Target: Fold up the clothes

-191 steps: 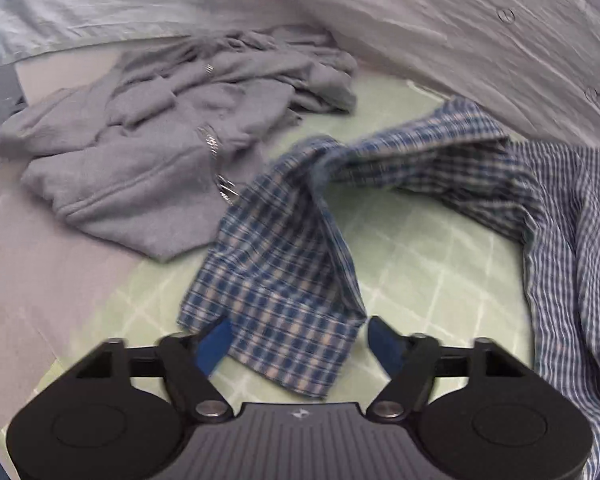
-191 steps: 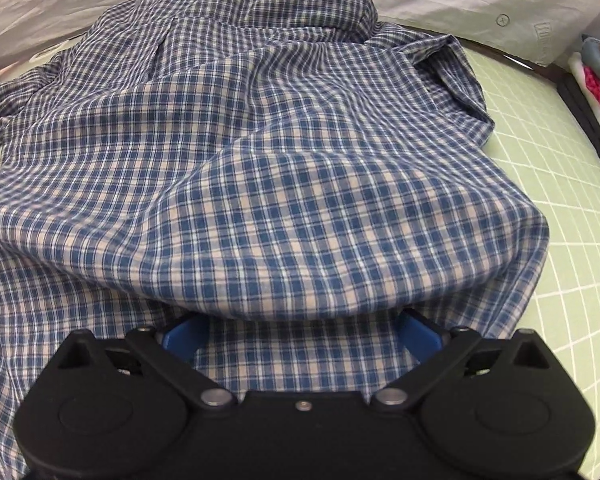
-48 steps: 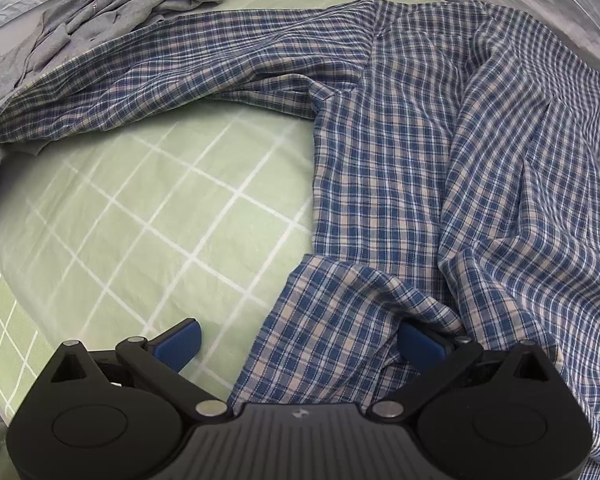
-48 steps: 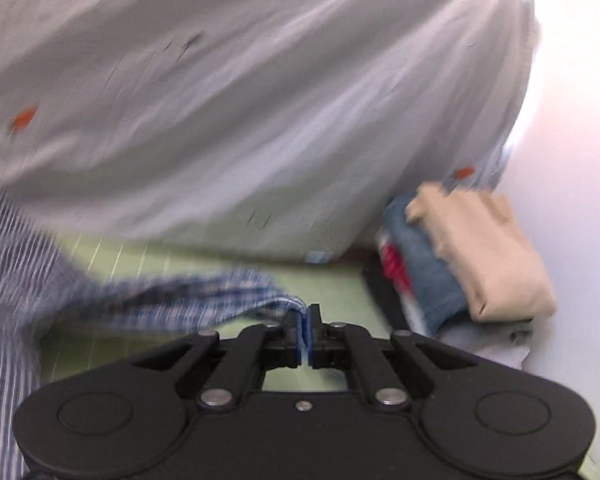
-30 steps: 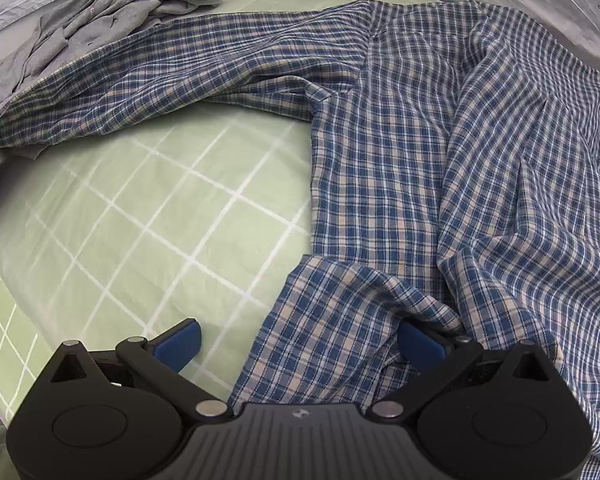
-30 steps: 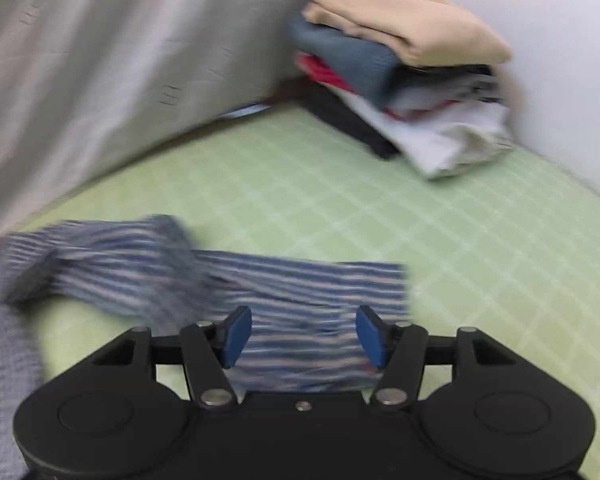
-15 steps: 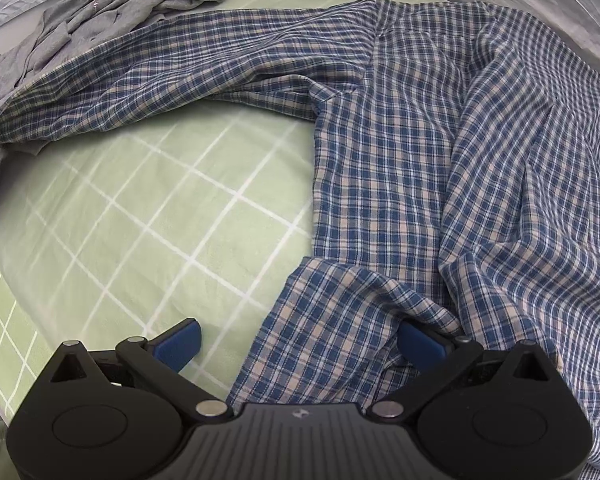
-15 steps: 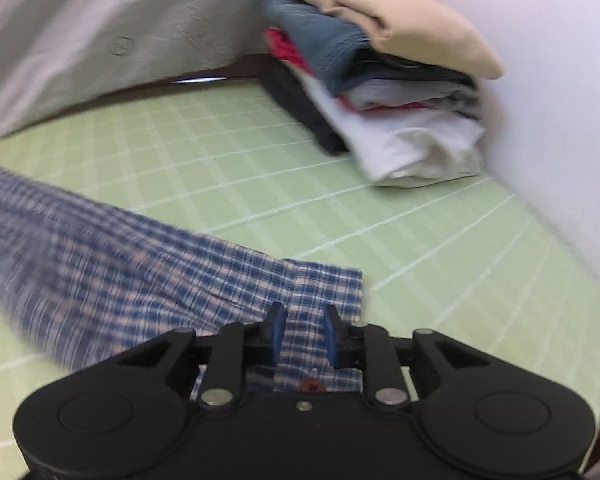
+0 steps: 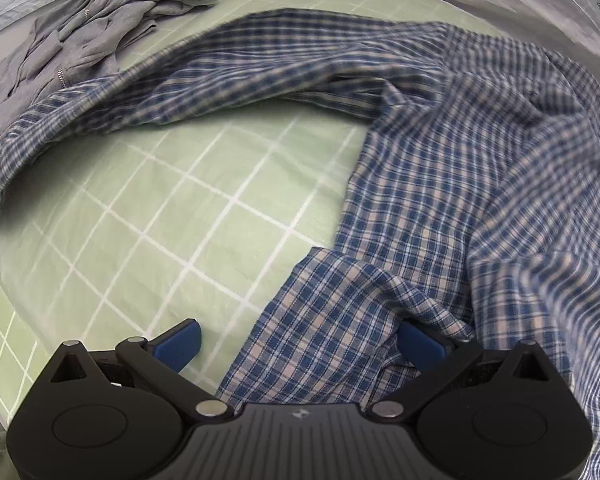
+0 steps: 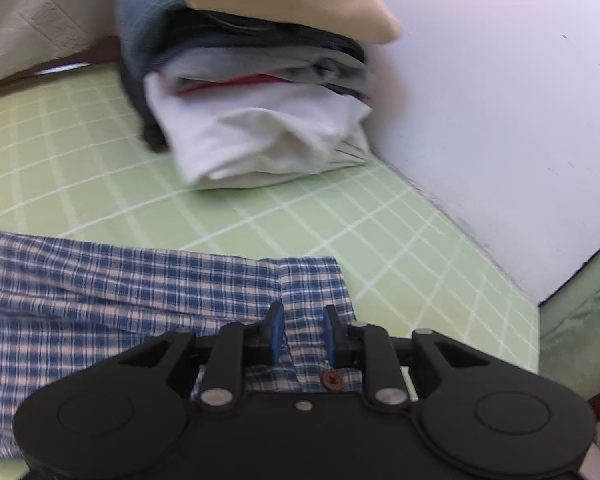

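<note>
Two grippers are seen low over a green sheet [image 9: 172, 208]. The left gripper [image 9: 300, 344] is spread wide, a corner of the plaid shirt [image 9: 440, 184] lying between its fingers. The right gripper [image 10: 302, 332] is narrowed about the cuff [image 10: 312, 284], not quite closed. The shirt is spread open, sleeves stretched out, with no fold made in it. Farther off, a grey hoodie [image 9: 100, 20] lies crumpled, while a folded stack [image 10: 252, 80] is kept by the wall.
</note>
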Tool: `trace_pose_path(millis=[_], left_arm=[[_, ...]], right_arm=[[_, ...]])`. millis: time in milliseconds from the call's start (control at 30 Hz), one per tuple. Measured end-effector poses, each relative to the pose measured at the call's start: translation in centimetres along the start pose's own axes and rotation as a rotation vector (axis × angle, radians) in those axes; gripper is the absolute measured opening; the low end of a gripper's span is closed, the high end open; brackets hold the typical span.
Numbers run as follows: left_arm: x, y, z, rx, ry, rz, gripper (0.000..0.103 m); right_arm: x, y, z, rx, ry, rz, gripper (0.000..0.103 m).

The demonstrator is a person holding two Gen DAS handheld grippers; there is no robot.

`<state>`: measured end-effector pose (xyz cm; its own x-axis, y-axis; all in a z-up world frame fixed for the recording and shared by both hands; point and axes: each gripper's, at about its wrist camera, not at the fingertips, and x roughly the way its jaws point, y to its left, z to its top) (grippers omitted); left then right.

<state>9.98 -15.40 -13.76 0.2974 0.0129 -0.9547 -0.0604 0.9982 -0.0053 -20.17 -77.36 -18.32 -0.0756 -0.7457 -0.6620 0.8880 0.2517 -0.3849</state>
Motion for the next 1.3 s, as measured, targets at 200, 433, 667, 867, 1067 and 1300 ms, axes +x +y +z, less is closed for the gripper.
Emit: trace_pose_path(millis=[200,433,667,867,1067,1300], left_arm=[[0.1,0.6,1.3,-0.003,0.051,-0.014,0.103],[-2.0,3.0,5.6,-0.043,-0.059,-0.034,0.103],[-0.8,1.6,10.6,-0.052,-0.152,-0.02,0.103],[2.6,1.6,14.6,-0.078,-0.153,0.047,0.103],[5.7,3.4,16.6,-0.118,-0.097,0.083,0.103],[6.5,5.3,17.7,-0.137,-0.119,0.069,0.103]], right_arm=[[-2.2,0.5,0.5,0.046,-0.005,0.046,0.055],[-6.7,5.1,1.5,0.056,-0.082,0.218,0.095],[-10.7,15.1,5.0,-0.01,-0.11,0.545,0.099],[-12.0,24.2,8.1,0.048,0.055,0.949,0.07],[-11.4,33.0,9.9,0.144,0.313,1.271,0.058],[-11.2,40.6,9.8,0.136,0.476,1.348,0.057]])
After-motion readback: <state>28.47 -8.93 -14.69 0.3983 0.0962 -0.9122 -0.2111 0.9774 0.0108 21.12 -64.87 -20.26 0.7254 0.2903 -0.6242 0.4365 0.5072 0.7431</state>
